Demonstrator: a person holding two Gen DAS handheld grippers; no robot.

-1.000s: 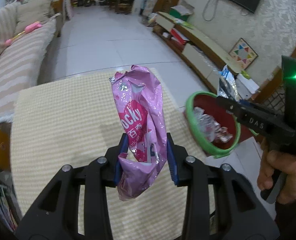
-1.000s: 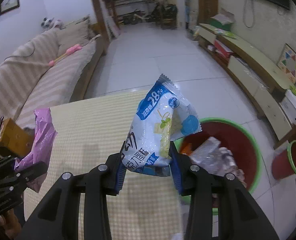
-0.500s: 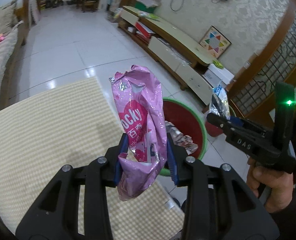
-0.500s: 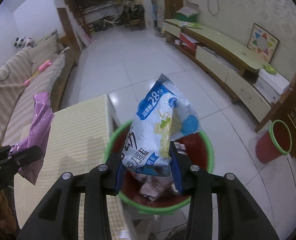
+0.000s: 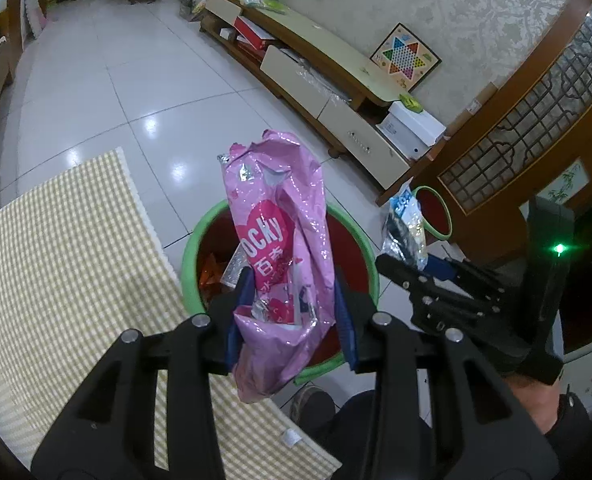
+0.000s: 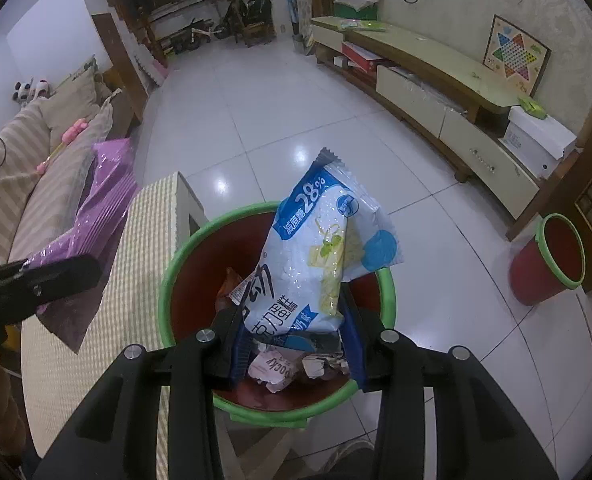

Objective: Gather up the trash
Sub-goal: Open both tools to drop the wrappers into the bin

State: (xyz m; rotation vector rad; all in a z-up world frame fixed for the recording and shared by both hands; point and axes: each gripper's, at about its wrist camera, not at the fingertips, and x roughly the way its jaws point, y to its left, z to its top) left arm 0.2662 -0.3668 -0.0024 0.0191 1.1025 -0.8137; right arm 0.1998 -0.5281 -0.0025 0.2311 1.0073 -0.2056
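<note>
A pink snack wrapper (image 5: 280, 264) stood upright, clenched between the pads of the left gripper (image 5: 290, 312), and hung above the open mouth of a red bin with a green rim (image 5: 188, 252). A white-and-blue snack packet (image 6: 319, 256) was likewise clamped in the right gripper (image 6: 296, 332), directly over the same bin (image 6: 168, 280). Crumpled wrappers (image 6: 280, 368) already lay in the bottom of the bin, so part of the collecting was evidently complete. The bin sat on the tiled floor (image 6: 256, 120), just beside the edge of the tabletop (image 5: 68, 248), which was covered by a yellow checked cloth. In the left wrist view the right gripper (image 5: 407, 264) appeared at the right with its packet (image 5: 403, 224). A second, smaller red bin (image 6: 551, 264) stood well apart near a wooden partition. The visible stretch of tabletop carried no further litter, though much of it lay outside both views, so more may have remained. Judged from this moment, both pieces were carried to the drop point; releasing them into the bin was still to be done.
</note>
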